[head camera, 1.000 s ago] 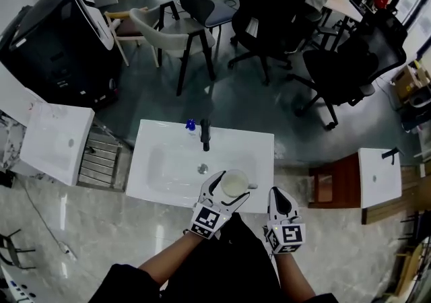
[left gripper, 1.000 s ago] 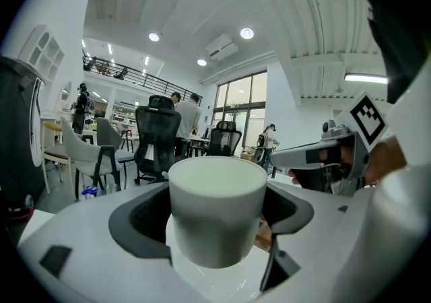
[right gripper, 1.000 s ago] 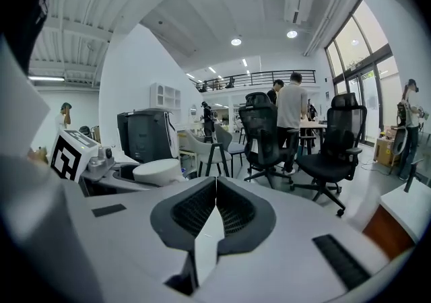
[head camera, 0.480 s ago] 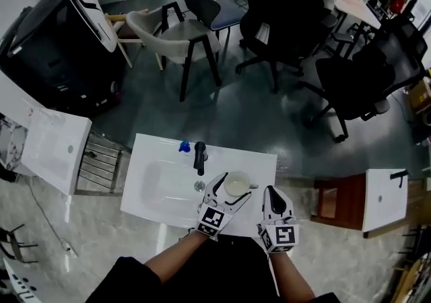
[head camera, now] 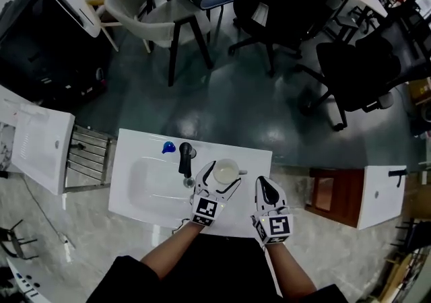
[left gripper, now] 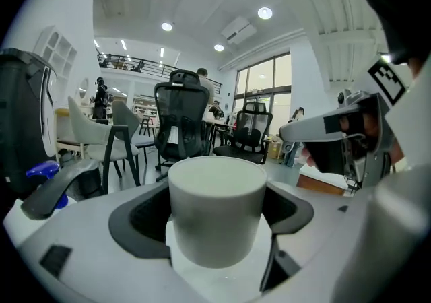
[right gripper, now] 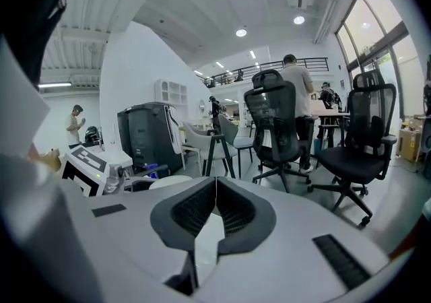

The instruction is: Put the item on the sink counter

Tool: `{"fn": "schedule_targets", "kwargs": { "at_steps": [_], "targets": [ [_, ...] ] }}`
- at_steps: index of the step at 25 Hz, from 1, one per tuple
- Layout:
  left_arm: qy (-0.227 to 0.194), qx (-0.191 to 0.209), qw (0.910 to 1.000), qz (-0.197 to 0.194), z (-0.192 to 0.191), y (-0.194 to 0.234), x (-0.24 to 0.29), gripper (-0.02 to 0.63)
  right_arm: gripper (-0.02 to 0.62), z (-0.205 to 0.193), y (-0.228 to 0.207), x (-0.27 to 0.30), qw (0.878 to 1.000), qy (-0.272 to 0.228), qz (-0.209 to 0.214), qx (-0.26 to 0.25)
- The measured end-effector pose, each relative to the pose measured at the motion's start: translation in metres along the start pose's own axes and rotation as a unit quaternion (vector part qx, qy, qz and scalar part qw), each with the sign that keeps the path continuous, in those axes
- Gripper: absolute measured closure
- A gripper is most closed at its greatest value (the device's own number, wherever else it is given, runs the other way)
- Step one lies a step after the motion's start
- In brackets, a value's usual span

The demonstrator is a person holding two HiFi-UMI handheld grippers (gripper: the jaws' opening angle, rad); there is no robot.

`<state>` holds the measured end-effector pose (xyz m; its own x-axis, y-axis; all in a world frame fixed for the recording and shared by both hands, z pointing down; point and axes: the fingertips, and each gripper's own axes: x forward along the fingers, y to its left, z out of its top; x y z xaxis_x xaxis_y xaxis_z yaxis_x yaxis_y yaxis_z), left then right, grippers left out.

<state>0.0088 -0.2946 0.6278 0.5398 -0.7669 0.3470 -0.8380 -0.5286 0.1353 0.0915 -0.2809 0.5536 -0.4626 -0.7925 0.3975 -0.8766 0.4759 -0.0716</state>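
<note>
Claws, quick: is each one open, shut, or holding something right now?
Left claw: closed on the white cup.
Right claw: closed, holding nothing.

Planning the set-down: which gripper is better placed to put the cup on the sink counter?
Left. The left gripper is shut on the cup over the sink counter, right of the faucet. The right gripper is shut, empty, beside it.
</note>
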Motion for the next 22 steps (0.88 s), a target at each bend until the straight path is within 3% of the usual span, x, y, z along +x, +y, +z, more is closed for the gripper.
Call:
{"fn": "schedule_targets", "kwargs": {
  "at_steps": [22],
  "targets": [
    [0.033,-0.014,0.9984,0.044,-0.077,0.046,0.060,0.207,0.563,-0.040,-0.009,0.056,0.998,0.046,0.038,-0.036]
  ]
}}
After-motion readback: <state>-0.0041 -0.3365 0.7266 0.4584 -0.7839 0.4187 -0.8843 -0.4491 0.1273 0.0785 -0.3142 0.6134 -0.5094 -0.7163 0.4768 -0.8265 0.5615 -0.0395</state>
